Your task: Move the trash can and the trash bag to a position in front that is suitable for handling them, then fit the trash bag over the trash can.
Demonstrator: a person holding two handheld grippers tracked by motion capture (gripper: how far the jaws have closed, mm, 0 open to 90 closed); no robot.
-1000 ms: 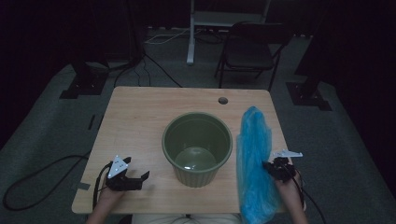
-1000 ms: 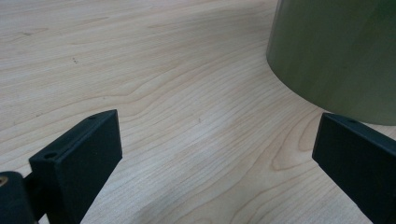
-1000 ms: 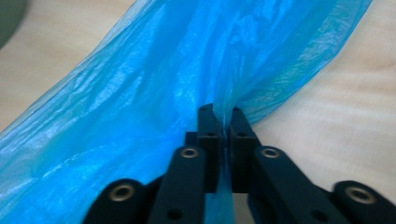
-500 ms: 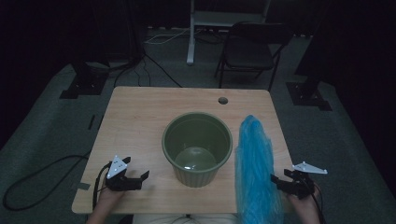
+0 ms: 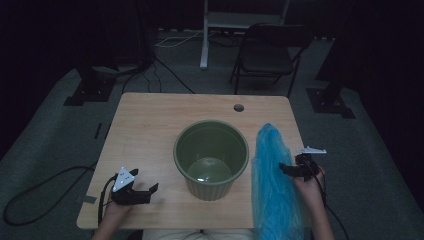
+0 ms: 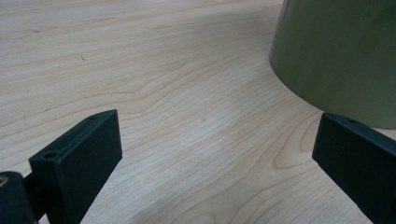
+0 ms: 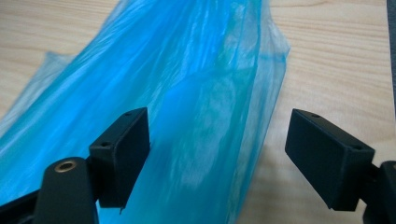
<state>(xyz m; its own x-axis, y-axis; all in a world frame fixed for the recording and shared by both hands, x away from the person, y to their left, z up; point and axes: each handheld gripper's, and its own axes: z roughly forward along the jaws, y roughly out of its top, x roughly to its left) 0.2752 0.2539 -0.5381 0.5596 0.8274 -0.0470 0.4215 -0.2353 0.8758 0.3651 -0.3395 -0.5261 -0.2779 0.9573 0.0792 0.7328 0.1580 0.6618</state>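
High view: blue bag [image 5: 272,185] overhangs table's [image 5: 150,130] near edge.

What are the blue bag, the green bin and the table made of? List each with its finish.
Blue bag: thin plastic film, translucent and glossy; it crinkles in folds and the wood shows through its edge.
Green bin: probably moulded plastic, matte olive, with a ribbed outer wall.
Table: light wood or wood-look laminate, smooth; grain lines show, though solid or veneer cannot be told.
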